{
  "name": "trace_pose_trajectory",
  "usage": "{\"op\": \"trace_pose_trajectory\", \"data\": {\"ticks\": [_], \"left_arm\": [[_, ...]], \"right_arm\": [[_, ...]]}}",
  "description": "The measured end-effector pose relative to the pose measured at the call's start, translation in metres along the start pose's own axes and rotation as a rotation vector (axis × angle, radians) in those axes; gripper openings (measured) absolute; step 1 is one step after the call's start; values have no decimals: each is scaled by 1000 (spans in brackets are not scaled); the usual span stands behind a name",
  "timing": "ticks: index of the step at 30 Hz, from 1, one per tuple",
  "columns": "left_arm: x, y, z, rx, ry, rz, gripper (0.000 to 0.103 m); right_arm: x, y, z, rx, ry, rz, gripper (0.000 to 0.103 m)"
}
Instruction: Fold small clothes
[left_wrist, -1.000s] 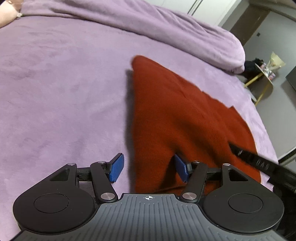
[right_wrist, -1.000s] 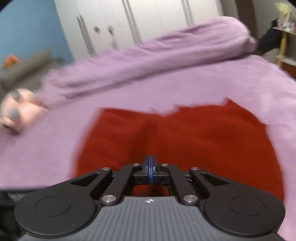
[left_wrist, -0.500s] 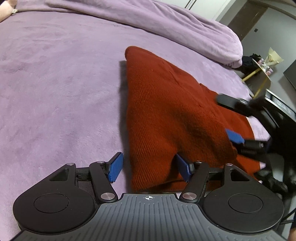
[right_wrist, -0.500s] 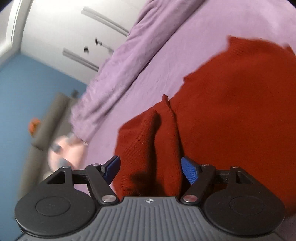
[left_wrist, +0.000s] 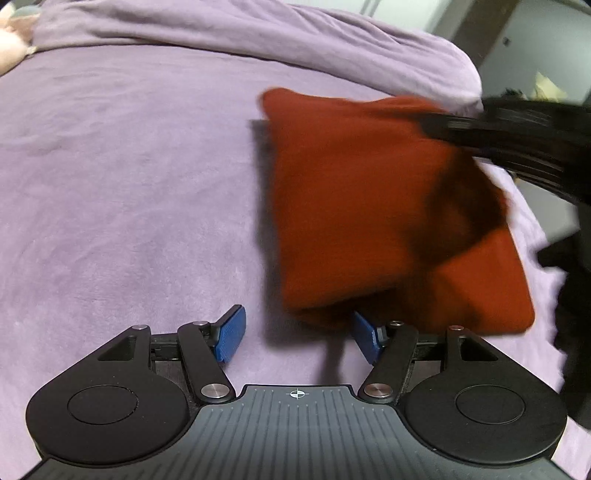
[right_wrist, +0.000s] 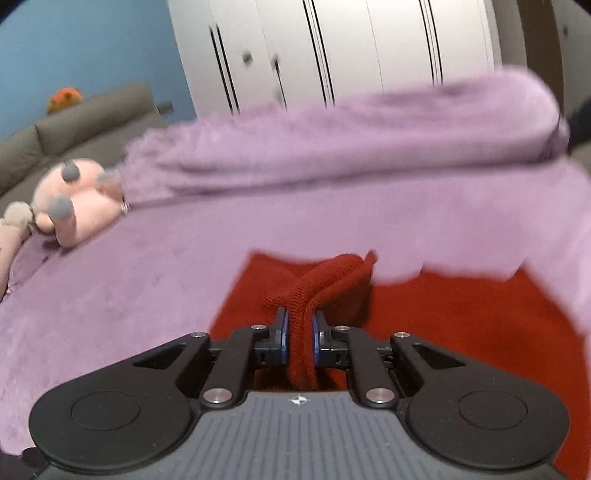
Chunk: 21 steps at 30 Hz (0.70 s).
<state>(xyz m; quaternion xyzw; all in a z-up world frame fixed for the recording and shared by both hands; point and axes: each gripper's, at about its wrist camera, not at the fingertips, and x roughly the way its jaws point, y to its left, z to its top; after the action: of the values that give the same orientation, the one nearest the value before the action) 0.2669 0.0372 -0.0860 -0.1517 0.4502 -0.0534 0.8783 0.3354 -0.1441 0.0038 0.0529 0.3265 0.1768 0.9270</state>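
The red knit (left_wrist: 369, 206) lies on the purple bed (left_wrist: 129, 184), part folded. The right gripper (right_wrist: 298, 334) has its fingers clamped on a bunched ridge of the knit, lifted clear of the rest. The left gripper (left_wrist: 295, 332) sits low at the near edge with fingers spread, holding nothing; its right pad (left_wrist: 364, 330) touches the hem. The thick bunch could slip from the right gripper, or the free near edge could drag and undo the fold, since nothing pins it. No containers are in view
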Motion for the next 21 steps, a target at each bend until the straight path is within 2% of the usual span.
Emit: {"op": "trace_pose_trajectory", "data": {"ticks": [2, 4, 6, 7, 9, 12, 15, 17, 19, 21], "left_arm": [[1, -4, 1, -17, 2, -13, 68], [3, -10, 0, -21, 0, -23, 68], [8, -18, 0, -10, -1, -7, 68], [11, -22, 0, 1, -3, 7, 68], [15, -27, 1, 14, 3, 39, 68], [16, -30, 1, 26, 8, 50, 67], [17, -32, 0, 41, 11, 61, 67], [18, -33, 0, 47, 11, 73, 67], [18, -35, 0, 56, 9, 84, 67], [18, -36, 0, 61, 10, 90, 67]], "right_arm": [[-28, -12, 2, -1, -71, -49, 11], [-43, -30, -3, -3, -92, -106, 11], [-44, -49, -15, -21, -63, -194, 11], [-39, -60, -22, -8, -29, -212, 12], [-28, -84, -37, 56, 56, -197, 12], [-27, -111, -50, 194, 85, -118, 16], [-34, -136, -53, 367, 50, -18, 49], [-31, -142, -52, 444, 37, 43, 53], [-16, -135, -50, 452, 76, 72, 54], [6, -115, -46, 382, 133, 48, 54]]}}
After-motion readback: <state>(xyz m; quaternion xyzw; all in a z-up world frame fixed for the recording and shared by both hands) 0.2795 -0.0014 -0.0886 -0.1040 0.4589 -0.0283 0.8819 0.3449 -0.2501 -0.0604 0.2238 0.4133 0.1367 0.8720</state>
